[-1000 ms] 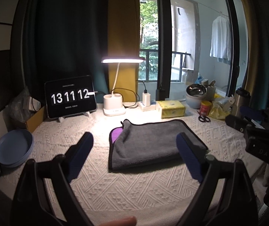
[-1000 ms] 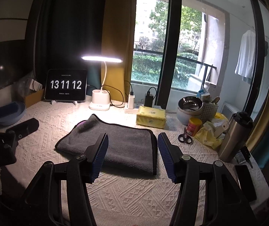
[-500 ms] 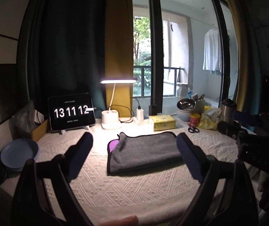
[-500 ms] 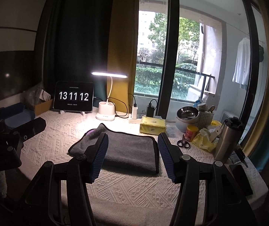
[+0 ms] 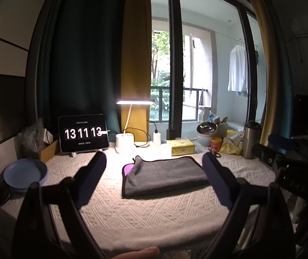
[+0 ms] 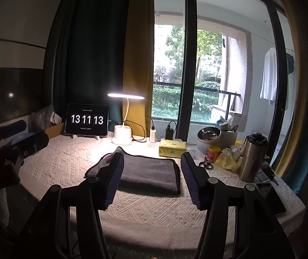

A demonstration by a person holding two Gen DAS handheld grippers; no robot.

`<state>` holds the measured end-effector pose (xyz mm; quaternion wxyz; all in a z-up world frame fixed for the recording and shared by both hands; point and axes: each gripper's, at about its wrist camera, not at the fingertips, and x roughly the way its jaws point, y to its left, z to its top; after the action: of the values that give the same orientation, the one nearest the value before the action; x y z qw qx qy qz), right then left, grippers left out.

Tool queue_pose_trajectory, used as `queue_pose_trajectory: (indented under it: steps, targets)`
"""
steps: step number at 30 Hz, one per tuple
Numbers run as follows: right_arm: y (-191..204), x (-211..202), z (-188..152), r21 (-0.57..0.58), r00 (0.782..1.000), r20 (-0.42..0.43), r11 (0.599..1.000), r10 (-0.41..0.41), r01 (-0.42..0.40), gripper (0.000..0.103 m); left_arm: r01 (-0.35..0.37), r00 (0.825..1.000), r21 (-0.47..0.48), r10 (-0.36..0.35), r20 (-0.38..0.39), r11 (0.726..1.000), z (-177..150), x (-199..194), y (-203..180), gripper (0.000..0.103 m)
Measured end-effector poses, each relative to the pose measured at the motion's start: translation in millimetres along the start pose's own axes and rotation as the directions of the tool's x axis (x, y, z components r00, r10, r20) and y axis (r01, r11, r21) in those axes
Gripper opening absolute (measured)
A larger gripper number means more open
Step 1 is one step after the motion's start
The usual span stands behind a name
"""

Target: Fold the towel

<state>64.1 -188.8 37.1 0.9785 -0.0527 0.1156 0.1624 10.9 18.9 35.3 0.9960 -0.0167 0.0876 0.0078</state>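
A grey towel (image 5: 164,176) with dark trim lies folded flat in the middle of the table, a purple patch (image 5: 127,169) showing at its left corner; it also shows in the right wrist view (image 6: 148,173). My left gripper (image 5: 154,161) is open and empty, held back above the table's front, well short of the towel. My right gripper (image 6: 151,161) is open and empty, also back from the towel. The right gripper shows at the right edge of the left wrist view (image 5: 288,157); the left gripper shows at the left edge of the right wrist view (image 6: 13,146).
A white textured cloth covers the table (image 5: 154,213). At the back stand a tablet clock (image 5: 83,133), a lit desk lamp (image 5: 124,143), a yellow tissue pack (image 5: 182,147), bowls, a steel bottle (image 6: 252,157) and scissors (image 6: 205,164). Blue plates (image 5: 25,174) sit at the left.
Both grippers have pulled back and up from the towel, so the table looks smaller and farther. The towel lies unmoved. Both stay open.
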Motion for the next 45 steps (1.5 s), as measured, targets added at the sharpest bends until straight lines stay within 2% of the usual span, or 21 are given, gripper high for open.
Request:
queue_pose_trajectory:
  steps: [45]
  targets:
    - [-2.2, 1.8, 0.7, 0.002, 1.0, 0.009, 1.0, -0.003, 0.003, 0.058, -0.015, 1.0, -0.02, 0.015, -0.003, 1.0, -10.4, -4.7, -2.8, 0.091]
